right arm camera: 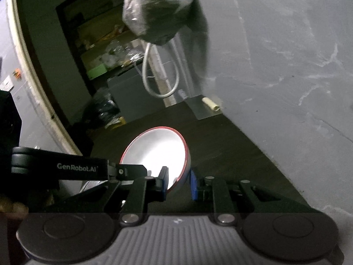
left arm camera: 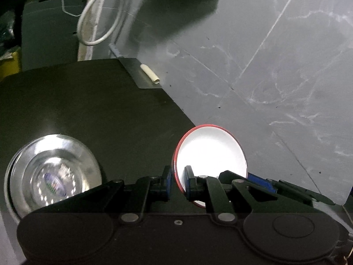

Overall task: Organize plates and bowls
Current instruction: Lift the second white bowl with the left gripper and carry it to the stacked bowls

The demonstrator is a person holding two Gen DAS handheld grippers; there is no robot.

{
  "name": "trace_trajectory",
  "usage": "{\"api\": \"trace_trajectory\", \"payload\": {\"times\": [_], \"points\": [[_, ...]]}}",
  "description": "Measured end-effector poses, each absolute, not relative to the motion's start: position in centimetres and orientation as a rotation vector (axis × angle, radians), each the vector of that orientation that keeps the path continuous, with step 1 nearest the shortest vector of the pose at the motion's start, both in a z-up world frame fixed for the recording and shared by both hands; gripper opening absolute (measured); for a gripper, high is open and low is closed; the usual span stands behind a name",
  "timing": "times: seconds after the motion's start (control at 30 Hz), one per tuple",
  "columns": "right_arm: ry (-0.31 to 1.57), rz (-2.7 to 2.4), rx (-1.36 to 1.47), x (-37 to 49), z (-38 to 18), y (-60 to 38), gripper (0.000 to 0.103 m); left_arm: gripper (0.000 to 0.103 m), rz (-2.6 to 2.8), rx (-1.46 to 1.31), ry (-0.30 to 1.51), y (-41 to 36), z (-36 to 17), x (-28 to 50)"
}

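A white bowl with a red rim [left arm camera: 211, 152] is held tilted above the dark counter [left arm camera: 88, 101]. My left gripper [left arm camera: 177, 182] is shut on its rim at the lower left. My right gripper [right arm camera: 178, 182] is shut on the same bowl [right arm camera: 156, 152] at the opposite side of the rim; it shows in the left wrist view as a black linkage with a blue pad [left arm camera: 260, 180] behind the bowl. A steel bowl [left arm camera: 53, 174] with a label inside stands on the counter to the left of my left gripper.
A grey marbled wall [left arm camera: 275, 55] runs along the counter's right edge. A small cream tube [left arm camera: 150, 74] lies on a metal sheet at the far corner. A white cable loop [left arm camera: 99, 17] and a plastic-wrapped bundle [right arm camera: 154, 11] hang beyond. Cluttered shelves [right arm camera: 110, 50] stand at the back.
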State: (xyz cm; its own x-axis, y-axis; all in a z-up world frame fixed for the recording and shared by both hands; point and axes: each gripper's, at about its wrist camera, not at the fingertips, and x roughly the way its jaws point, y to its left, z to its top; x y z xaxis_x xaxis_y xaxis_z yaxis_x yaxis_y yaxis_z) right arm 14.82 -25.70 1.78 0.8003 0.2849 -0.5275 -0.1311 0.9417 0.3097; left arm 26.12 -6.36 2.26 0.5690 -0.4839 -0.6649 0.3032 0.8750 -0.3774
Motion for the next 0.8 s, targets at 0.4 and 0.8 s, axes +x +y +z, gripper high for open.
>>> {"api": "trace_trajectory", "payload": {"times": [0.4,0.8], "points": [[0.657,0.337,0.177,12.7,2.3,-22.3,0.023,0.012,-0.41,-0.286,0.857,-2.6,1.3,22.3],[0.74,0.418,0.125,11.4,1.4,-20.7,0.023,0.014,-0.402,-0.248,0.912,-1.2,-0.1,19.8]]}}
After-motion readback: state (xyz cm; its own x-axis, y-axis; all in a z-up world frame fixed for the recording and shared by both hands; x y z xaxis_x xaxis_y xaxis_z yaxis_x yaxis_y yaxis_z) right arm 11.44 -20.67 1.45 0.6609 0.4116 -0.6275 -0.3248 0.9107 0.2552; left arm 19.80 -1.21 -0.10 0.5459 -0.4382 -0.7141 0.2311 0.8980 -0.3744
